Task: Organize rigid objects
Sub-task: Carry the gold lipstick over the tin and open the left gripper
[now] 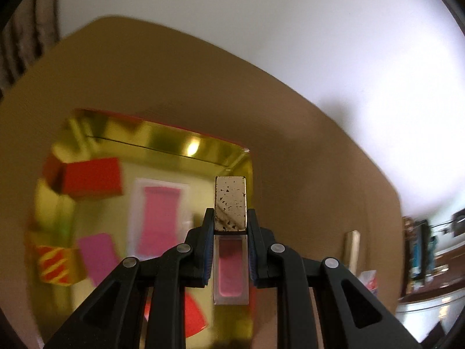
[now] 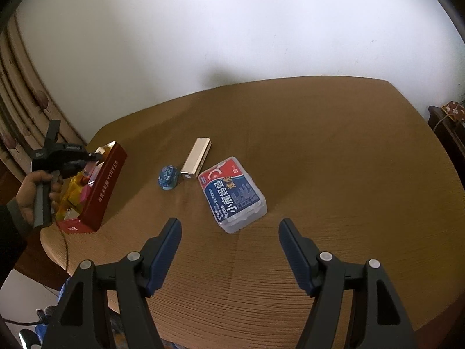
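My left gripper (image 1: pixel 229 218) is shut on a lip gloss tube (image 1: pixel 230 200) with a speckled gold cap and a clear pink body. It hangs over the right side of an open toffee tin (image 1: pixel 174 145), gold inside and red outside (image 2: pixel 107 180). The tin holds a red box (image 1: pixel 91 179), a pink packet (image 1: pixel 158 218) and a striped red-and-gold box (image 1: pixel 58 264). In the right wrist view a hand holds the left gripper (image 2: pixel 93 157) above the tin. My right gripper (image 2: pixel 230 222) is open and empty above the table, just short of a clear plastic case (image 2: pixel 232 192) with a blue-and-red label.
A gold rectangular bar (image 2: pixel 196 157) and a small blue patterned object (image 2: pixel 167 177) lie between the tin and the plastic case. The brown table (image 2: pixel 319 145) stands against a white wall. A curtain hangs at the left and dark furniture (image 2: pixel 444 128) stands at the right.
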